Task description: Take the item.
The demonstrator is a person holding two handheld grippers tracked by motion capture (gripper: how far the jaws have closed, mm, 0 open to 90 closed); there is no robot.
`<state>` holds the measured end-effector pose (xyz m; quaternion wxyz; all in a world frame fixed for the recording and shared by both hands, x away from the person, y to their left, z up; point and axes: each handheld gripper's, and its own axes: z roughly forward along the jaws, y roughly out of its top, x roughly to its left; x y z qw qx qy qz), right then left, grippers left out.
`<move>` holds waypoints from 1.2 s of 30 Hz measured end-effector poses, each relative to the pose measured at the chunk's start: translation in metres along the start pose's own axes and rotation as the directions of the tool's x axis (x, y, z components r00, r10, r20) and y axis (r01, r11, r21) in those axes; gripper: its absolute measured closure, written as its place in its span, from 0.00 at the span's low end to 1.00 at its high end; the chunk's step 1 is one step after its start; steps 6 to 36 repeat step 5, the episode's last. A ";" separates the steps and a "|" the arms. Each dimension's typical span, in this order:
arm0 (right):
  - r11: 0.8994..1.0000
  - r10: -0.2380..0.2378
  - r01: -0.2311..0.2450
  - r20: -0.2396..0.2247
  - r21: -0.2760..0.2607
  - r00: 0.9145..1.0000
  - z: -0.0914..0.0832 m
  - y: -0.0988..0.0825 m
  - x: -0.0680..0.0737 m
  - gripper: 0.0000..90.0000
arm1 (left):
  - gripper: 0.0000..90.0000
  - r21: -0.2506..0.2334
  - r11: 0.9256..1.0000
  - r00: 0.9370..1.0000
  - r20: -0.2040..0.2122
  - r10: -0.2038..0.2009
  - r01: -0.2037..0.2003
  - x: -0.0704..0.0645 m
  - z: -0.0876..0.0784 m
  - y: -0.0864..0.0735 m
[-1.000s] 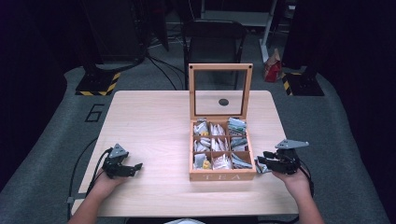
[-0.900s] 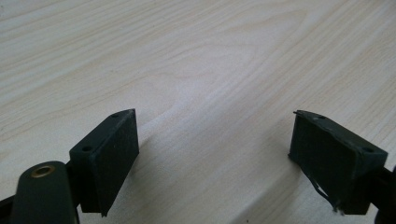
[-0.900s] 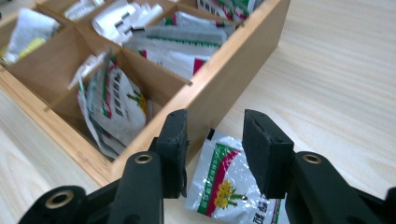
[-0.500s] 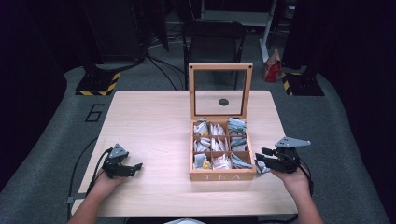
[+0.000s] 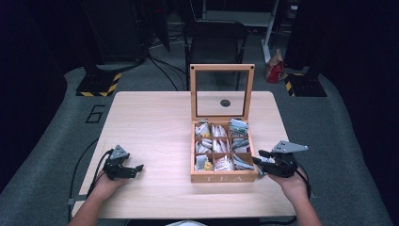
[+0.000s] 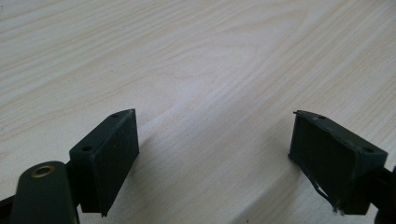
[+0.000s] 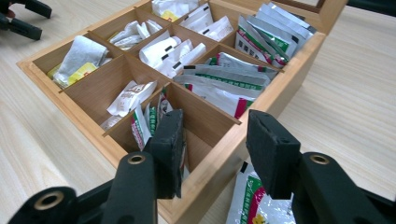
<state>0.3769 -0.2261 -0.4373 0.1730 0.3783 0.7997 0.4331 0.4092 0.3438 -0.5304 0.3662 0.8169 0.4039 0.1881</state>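
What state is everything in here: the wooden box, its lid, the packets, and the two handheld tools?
Tea box: open, on the table.
Lid: raised upright, hinged at the back.
Tea packets: filling the compartments; the near corner one is partly empty.
Packet on the table: lying outside the box, under the right tool.
Left tool: open, empty, low over the table.
Right tool: jaws just opening, straddling the box's side wall, gripping nothing.

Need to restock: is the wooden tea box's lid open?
Open: the glass-paned lid stands upright behind the wooden tea box, sachets exposed.
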 end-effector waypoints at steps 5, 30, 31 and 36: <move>1.000 -0.017 0.017 0.002 -0.011 1.000 0.000 -0.002 0.000 0.58 | 0.17 0.003 1.000 1.000 -0.001 -0.003 0.003 0.000 0.000 0.000; 1.000 -0.017 0.017 0.002 -0.011 1.000 0.000 -0.002 0.000 0.58 | 0.17 0.003 1.000 1.000 -0.001 -0.003 0.003 0.000 0.000 0.000; 1.000 -0.017 0.017 0.002 -0.011 1.000 0.000 -0.002 0.000 0.58 | 0.17 0.003 1.000 1.000 -0.001 -0.003 0.003 0.000 0.000 0.000; 1.000 -0.017 0.017 0.002 -0.011 1.000 0.000 -0.002 0.000 0.58 | 0.17 0.003 1.000 1.000 -0.001 -0.003 0.003 0.000 0.000 0.000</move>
